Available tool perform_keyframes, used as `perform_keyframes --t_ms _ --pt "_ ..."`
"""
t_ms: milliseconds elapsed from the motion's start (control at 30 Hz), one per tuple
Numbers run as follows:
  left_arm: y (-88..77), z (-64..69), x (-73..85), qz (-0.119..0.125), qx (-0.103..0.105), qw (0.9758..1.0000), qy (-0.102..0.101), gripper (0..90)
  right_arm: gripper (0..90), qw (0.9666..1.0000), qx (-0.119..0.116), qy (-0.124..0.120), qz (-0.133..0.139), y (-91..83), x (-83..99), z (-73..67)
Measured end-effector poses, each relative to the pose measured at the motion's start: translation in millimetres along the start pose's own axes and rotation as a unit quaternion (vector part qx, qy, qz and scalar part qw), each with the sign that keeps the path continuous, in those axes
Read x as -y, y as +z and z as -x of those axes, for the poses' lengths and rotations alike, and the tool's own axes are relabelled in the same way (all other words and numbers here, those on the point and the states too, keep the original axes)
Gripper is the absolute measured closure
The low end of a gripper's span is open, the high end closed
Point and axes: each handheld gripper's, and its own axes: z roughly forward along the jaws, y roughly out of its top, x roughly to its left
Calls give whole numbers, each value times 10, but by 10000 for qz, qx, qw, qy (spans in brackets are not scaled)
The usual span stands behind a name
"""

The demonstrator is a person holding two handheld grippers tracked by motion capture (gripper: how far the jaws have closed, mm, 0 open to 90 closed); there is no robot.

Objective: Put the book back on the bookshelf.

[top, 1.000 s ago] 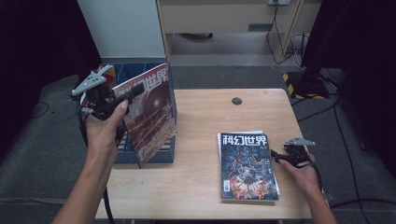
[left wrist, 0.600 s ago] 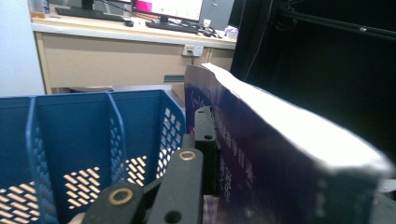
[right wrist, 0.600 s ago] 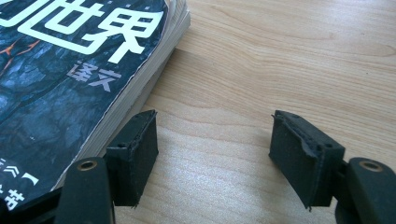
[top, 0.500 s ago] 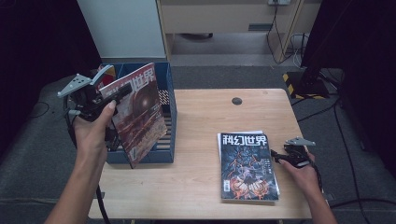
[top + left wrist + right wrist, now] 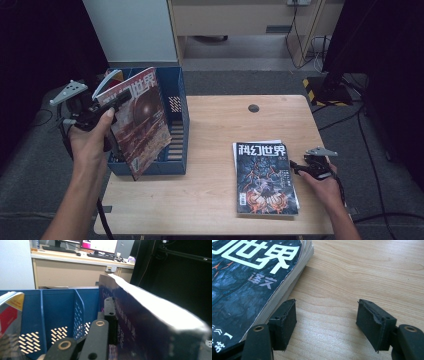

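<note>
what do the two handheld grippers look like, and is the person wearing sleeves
Both the left gripper and the right gripper are black, each topped by a grey three-cornered plate. A black cable trails from each. The jaws end in blocky black pads on arms with brass-ringed holes. Both forearms are bare; no sleeves show.

Red-cover magazine: upright, tilted, held up over the front left part of the blue file box, top corner above the box rim, bottom corner low by the box's front wall. Seen spine-on in the left gripper view.

Blue file box: open top, perforated dividers, sits at the table's left edge.

Dark-cover magazine stack: flat, cover up, near the table's front right corner, white title toward the far edge.
</note>
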Motion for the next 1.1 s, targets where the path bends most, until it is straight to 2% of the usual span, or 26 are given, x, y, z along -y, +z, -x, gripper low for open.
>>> perform_keyframes --t_ms 233,567,667,867,1100 --pt "-55 -102 -7 67 -206 9997 -67 836 323 10000 0 1 -1 0 0 0" --pt "-76 -216 -2 5 -431 9991 -43 836 322 10000 12 17 3 2 -1 -3" --pt "-46 -245 4 -16 -528 9986 -27 836 322 10000 7 3 -3 1 -1 -2" --pt "41 -270 8 -30 -576 9983 -38 836 322 10000 7 5 -3 1 -1 -2" --pt "163 -265 -2 -4 -735 9973 77 836 322 10000 10 10 -1 2 -1 -3"
